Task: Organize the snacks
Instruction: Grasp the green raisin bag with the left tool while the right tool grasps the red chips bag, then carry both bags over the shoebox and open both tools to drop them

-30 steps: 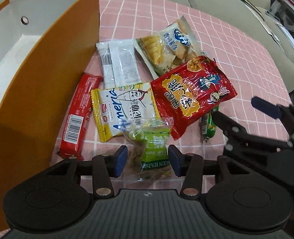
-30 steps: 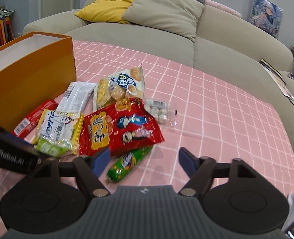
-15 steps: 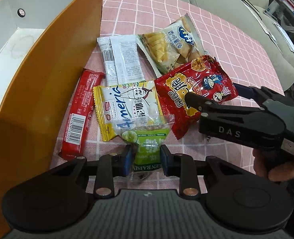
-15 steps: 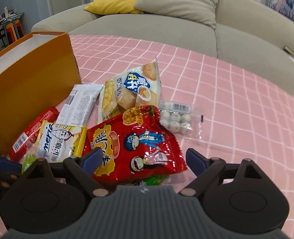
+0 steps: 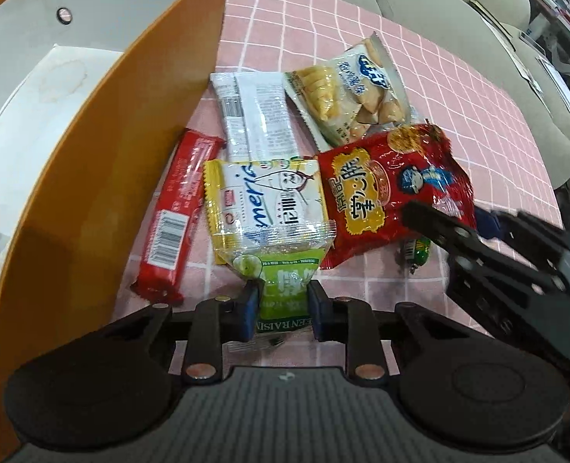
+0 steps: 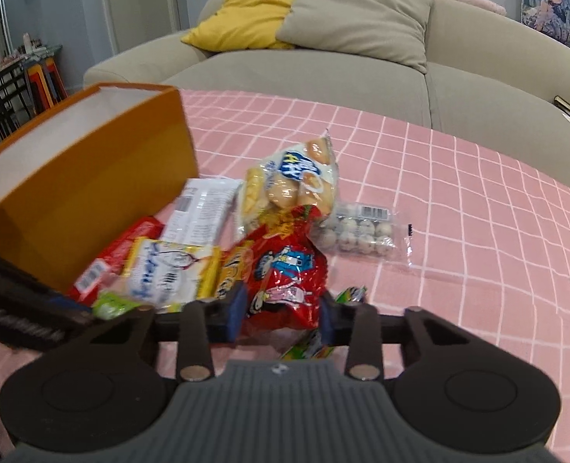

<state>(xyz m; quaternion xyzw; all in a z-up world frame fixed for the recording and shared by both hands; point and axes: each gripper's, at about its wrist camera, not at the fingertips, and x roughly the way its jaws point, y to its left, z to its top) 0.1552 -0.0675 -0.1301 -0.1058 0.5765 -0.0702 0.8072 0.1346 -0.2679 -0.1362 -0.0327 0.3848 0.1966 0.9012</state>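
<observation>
My left gripper [image 5: 281, 301] points steeply down at the pile of snacks. Its jaws are closing, and the blue pads press the green raisin packet [image 5: 285, 270] from both sides. The packet's clear top lies over a yellow and white snack packet [image 5: 265, 200]. My right gripper [image 6: 281, 308] is closing too, its pads squeezing the lower end of the red snack bag [image 6: 285, 266], which is bunched up between them. In the left wrist view the right gripper [image 5: 450, 216] reaches in from the right onto that red bag [image 5: 381, 189]. The orange box [image 5: 103, 154] stands open on the left.
On the pink checked cloth [image 6: 477, 212] lie a red bar [image 5: 176, 212], a white packet [image 5: 254, 112], a biscuit bag [image 5: 350, 92], a green sausage stick [image 5: 416, 250] and a clear pack of small eggs [image 6: 362, 231]. A beige sofa [image 6: 323, 77] stands behind the table.
My left gripper's jaws closed onto the green raisin packet. My right gripper came forward over the red bag and its wide jaws closed on it, bunching the bag.
</observation>
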